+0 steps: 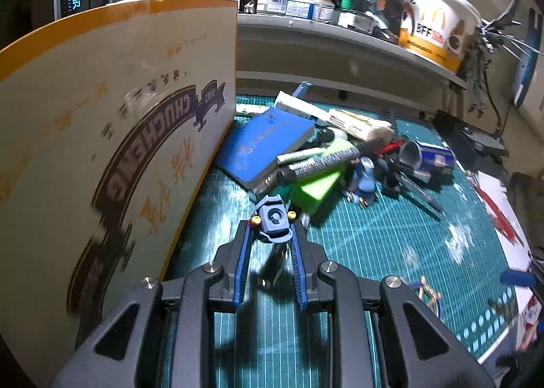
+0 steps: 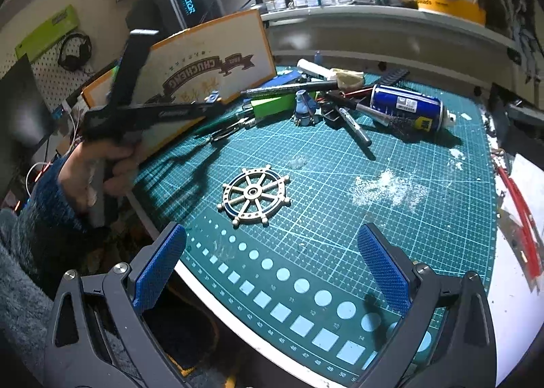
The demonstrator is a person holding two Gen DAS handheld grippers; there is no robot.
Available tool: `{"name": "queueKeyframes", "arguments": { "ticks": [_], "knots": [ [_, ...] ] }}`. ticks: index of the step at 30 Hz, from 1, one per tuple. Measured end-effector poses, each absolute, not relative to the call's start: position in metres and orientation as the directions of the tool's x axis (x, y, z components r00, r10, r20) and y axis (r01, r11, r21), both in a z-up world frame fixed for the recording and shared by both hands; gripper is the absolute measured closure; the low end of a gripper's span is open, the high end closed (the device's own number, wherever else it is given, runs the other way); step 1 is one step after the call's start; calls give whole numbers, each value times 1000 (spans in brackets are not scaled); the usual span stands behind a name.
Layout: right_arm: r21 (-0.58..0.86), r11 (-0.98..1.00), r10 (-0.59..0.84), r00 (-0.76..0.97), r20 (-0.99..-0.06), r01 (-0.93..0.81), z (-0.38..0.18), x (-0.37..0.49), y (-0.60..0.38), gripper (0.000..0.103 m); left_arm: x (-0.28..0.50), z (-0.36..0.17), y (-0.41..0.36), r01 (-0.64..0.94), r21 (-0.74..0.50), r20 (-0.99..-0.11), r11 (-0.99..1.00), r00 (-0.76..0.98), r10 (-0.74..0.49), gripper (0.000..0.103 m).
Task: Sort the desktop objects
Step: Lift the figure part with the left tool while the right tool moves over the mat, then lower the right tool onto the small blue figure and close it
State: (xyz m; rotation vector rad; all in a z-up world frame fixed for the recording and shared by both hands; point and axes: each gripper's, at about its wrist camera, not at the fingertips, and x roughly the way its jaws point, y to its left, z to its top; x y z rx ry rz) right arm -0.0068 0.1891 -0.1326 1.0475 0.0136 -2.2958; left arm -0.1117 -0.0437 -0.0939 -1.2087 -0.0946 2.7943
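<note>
Green cutting mat covers the desk below a crowded shelf of paint bottles and a paper bucket. At its far side lies a heap of loose things: a blue book, a green block, a marker, a small blue figure and a blue spray can on its side. Nearer, alone on bare mat, sits a wooden ship's wheel. The left gripper is clamped on a small blue-grey model part, held above the mat just beside the upright printed box and short of the heap; where the part is bound cannot be told. The right gripper hangs over the near edge with its jaws spread wide and nothing between them. The part is small and caught only at the tips, so a tilt or a knock against the box wall could probably twist it loose and drop it into the heap. A swing of the left gripper toward the pile might also nudge the marker resting across the green block and set it, or the can, rolling.
</note>
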Motion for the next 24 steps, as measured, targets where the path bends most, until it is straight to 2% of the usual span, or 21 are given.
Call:
{"name": "queueKeyframes", "arguments": {
  "ticks": [3,5,7,8,10,24],
  "knots": [
    [228,-826,-511,-515,-688,515,-131,-14,184,2,-100,-93,-43,-74,-91,-722,-993,-682,117,80],
    [225,-846,-485,-519,-704,484,-132,-25,180,13,-95,-92,-42,-80,-87,-719,-993,-685,118,80],
    [254,-852,-480,-490,-728,457,-134,-42,177,46,-90,-91,-42,-85,-84,-717,-993,-686,119,80],
    [267,-855,-478,-476,-738,444,-135,-50,174,48,-88,-90,-42,-87,-83,-717,-993,-687,120,80],
    [280,-854,-483,-469,-740,438,-133,-65,166,48,-85,-89,-42,-87,-77,-716,-993,-689,116,80],
    [108,-881,-350,-481,-804,461,-147,-157,100,49,-77,-91,-46,-114,-91,-716,-989,-683,145,80]
  ]
}}
